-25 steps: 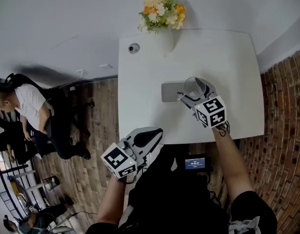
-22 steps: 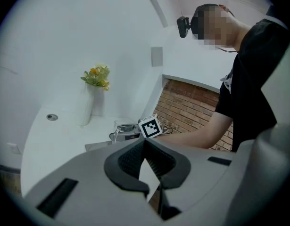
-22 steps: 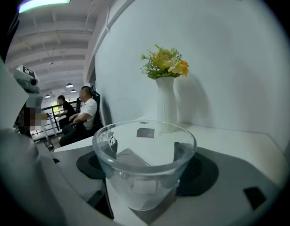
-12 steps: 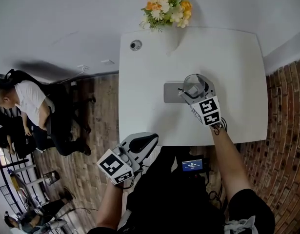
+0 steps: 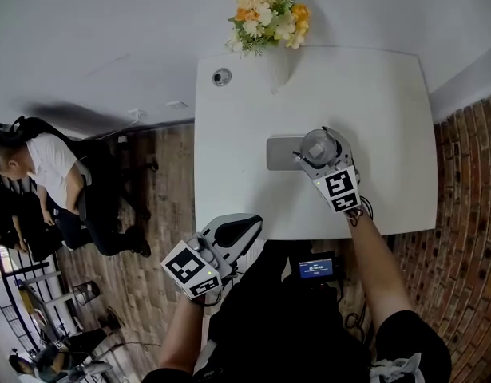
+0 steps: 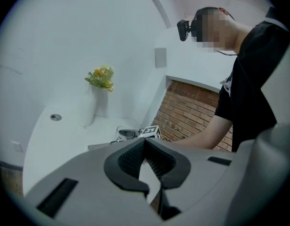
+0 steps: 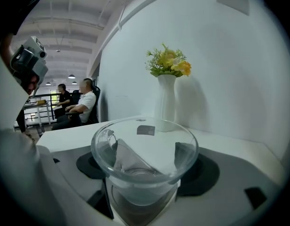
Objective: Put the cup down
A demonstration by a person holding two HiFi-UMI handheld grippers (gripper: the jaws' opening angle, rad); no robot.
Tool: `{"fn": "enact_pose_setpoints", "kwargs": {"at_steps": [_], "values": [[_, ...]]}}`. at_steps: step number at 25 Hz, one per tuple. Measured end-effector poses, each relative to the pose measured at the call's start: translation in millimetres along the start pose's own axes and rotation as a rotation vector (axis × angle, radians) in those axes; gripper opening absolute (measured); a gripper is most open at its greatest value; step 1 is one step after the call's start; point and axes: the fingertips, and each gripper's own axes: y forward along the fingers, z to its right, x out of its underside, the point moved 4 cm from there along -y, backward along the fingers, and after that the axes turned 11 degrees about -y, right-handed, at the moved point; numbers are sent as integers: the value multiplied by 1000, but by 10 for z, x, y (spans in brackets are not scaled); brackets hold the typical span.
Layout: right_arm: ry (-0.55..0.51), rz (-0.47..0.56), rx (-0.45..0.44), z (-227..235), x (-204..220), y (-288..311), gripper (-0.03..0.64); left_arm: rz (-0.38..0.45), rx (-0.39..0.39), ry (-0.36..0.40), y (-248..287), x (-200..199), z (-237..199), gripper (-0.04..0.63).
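Observation:
A clear glass cup [image 5: 318, 144] stands upright between the jaws of my right gripper [image 5: 317, 152], which is shut on its lower part. It is at the right end of a flat grey pad [image 5: 279, 152] on the white table [image 5: 381, 94]. I cannot tell whether the cup's base touches the surface. In the right gripper view the cup [image 7: 145, 159] fills the space between the dark pads and holds nothing. My left gripper [image 5: 249, 228] hangs off the table's near edge, shut and holding nothing. In the left gripper view its jaw tips [image 6: 145, 147] meet, and the cup [image 6: 126, 133] shows beyond them.
A white vase of yellow and orange flowers [image 5: 269, 22] stands at the table's far edge against the wall. A small round metal fitting [image 5: 221, 76] sits at the far left corner. Brick flooring lies around the table, and seated people [image 5: 45, 174] are to the left.
My right gripper with the cup has sunk slightly toward the table by the grey pad. The left gripper has barely shifted.

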Motion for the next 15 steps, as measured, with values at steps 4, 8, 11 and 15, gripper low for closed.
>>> {"fn": "enact_pose_setpoints", "kwargs": {"at_steps": [4, 8, 11, 15], "values": [[57, -2, -41, 20, 22, -75, 417, 3, 58, -3, 30, -16, 109, 33], [127, -13, -49, 56, 75, -294, 439, -4, 45, 8, 33, -11, 117, 202], [203, -26, -46, 85, 115, -473, 448, 20, 35, -5, 3, -29, 93, 204], [281, -13, -50, 53, 65, -804, 448, 51, 34, -10, -9, -60, 79, 204]]}}
